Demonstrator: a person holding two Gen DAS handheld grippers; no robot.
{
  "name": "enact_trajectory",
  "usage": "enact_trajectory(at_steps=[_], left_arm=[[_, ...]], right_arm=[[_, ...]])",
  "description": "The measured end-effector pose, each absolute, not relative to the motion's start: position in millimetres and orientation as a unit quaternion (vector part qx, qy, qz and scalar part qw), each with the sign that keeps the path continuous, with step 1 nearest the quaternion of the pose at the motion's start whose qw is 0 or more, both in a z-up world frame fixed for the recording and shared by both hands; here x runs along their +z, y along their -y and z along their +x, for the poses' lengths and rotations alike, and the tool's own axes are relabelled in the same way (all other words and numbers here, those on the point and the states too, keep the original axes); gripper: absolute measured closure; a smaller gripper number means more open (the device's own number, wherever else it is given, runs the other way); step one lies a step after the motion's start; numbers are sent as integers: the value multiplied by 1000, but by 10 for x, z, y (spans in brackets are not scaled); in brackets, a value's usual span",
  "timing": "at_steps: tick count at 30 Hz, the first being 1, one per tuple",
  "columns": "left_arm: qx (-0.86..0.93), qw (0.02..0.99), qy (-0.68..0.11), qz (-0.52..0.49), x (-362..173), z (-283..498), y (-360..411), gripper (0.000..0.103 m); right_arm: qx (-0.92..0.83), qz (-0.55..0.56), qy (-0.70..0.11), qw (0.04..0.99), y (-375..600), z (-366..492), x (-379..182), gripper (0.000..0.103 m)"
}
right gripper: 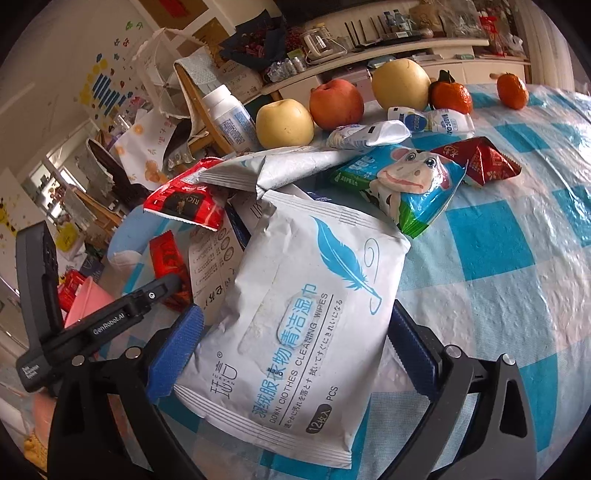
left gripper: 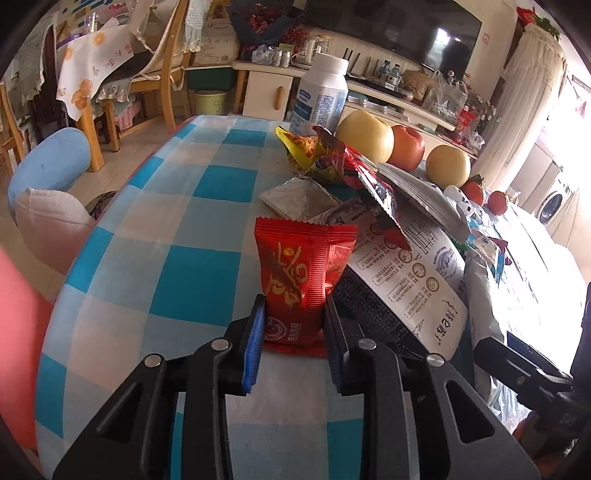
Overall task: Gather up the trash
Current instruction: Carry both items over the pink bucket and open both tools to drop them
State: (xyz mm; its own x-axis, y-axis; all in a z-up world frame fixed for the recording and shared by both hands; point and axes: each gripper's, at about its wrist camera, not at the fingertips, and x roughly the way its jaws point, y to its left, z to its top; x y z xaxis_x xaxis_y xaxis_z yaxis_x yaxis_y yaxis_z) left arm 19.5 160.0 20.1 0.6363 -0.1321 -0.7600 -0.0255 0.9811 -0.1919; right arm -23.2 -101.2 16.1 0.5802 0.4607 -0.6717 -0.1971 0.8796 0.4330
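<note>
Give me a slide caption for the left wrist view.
Left tongs shut on red snack packet on checked tablecloth.

daylight floods in from the right of the left wrist view, blowing out the doorway beside the white curtain [left gripper: 524, 110]. the dark flat television screen [left gripper: 417, 33] carries a glare patch. both fisheye views bend hard toward black corners; focus stays sharp, without motion blur.

left gripper [left gripper: 295, 314]: black plastic linkage arms, triangular cut-outs, round silver pivot screws, blue ribbed pads | right gripper [right gripper: 295, 347]: same black frame, silver screws, broad blue serrated pads | left gripper seen from the right wrist: black finger, white "GenRobot.AI" lettering, small white label on the black body
</note>
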Motion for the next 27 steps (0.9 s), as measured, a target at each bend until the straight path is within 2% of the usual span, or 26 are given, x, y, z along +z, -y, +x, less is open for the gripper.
enact_trajectory(at_steps=[5, 10, 17, 27], left_arm=[[-23, 902, -412, -125, 301, 97, -1720, 72], [-23, 903, -406, -138, 394, 7, -1780, 72], [-7, 913, -385, -137, 609, -128, -1857, 72], [20, 931, -337, -142, 1033, -347, -2192, 72]], right_arm=[[180, 127, -416, 883, 1004, -258, 157, 19], [178, 103, -411, 888, 995, -319, 179, 22], [172, 68, -390, 902, 946, -512, 307, 24], [216, 66, -338, 914, 667, -751, 838, 24]])
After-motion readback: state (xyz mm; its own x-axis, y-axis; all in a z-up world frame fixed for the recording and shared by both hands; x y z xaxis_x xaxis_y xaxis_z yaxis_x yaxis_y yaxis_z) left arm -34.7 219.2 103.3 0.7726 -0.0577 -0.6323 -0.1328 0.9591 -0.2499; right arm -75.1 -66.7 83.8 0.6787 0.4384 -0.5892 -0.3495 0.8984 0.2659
